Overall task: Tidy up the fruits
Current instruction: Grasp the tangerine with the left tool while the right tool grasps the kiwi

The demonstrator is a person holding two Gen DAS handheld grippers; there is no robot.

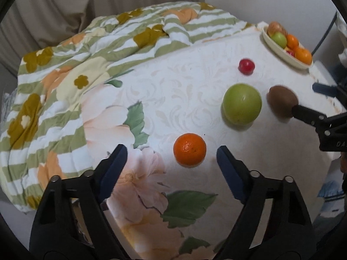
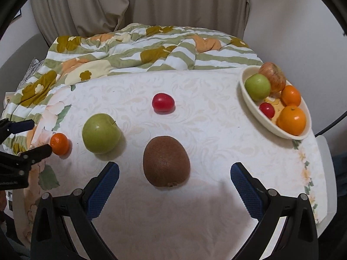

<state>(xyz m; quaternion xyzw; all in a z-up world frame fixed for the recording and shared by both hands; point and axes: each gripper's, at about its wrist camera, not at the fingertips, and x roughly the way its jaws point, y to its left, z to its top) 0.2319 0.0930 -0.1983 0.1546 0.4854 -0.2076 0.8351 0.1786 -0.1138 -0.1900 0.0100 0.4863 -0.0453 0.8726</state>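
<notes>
My right gripper (image 2: 174, 179) gapes empty around the kiwi (image 2: 166, 161); only this view shows the bowl (image 2: 247, 99) clearly. Left gripper (image 1: 171, 162) open, empty, near the orange (image 1: 189, 149).

Domestic premises, apparently a bedroom or living room. Evidence: a rumpled quilted blanket with green stripes and ochre flowers (image 2: 151, 49) lies heaped at the far side of a table covered by a white floral-patterned cloth (image 2: 206, 130). Beige pleated fabric curtains (image 2: 141, 2) hang behind, beside a plain white painted wall (image 2: 292, 32). A cream oval ceramic dish (image 2: 251, 106) holding assorted fruit stands on the cloth.
</notes>
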